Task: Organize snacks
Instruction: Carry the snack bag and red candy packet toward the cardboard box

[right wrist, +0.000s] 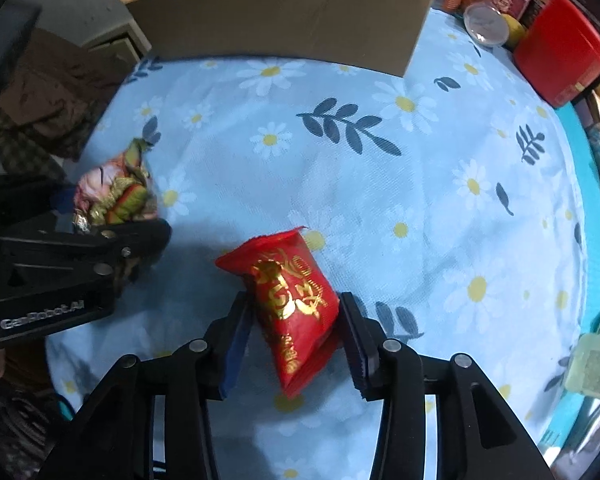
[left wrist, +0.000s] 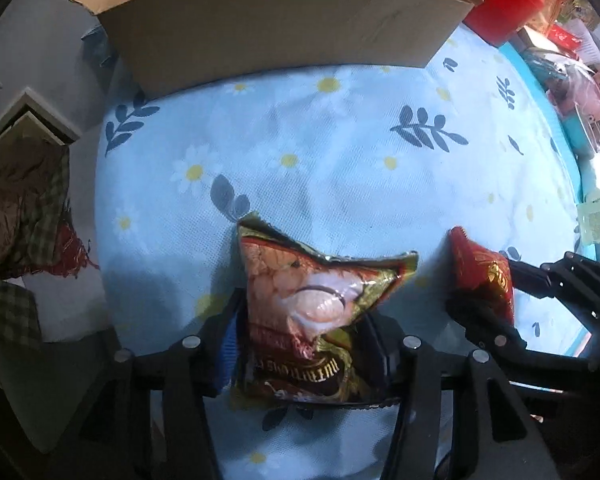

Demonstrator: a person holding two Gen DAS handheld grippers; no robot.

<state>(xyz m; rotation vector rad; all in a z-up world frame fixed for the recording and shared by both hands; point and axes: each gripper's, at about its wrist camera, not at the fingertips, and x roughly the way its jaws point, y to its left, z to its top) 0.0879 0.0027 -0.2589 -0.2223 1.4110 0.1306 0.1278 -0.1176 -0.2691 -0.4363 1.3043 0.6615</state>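
Your left tool (left wrist: 304, 344) is pinching a snack bag (left wrist: 312, 312) printed with shrimp, one finger against each side, the bag's crimped top pointing away from you over the blue flowered cloth (left wrist: 340, 152). Your right tool (right wrist: 296, 328) grips a red packet (right wrist: 296, 296) with gold lettering, its blue-lined fingers (right wrist: 236, 344) pressed against both sides of it. The two tools sit near each other, the left one to the left of the right, each with its own bag held just above or on the cloth; you cannot tell which. Beyond them, at the far edge of the cloth, stands an open cardboard box (right wrist: 284, 16) with snacks showing inside. To the right of the box sits a red container (right wrist: 560, 52).
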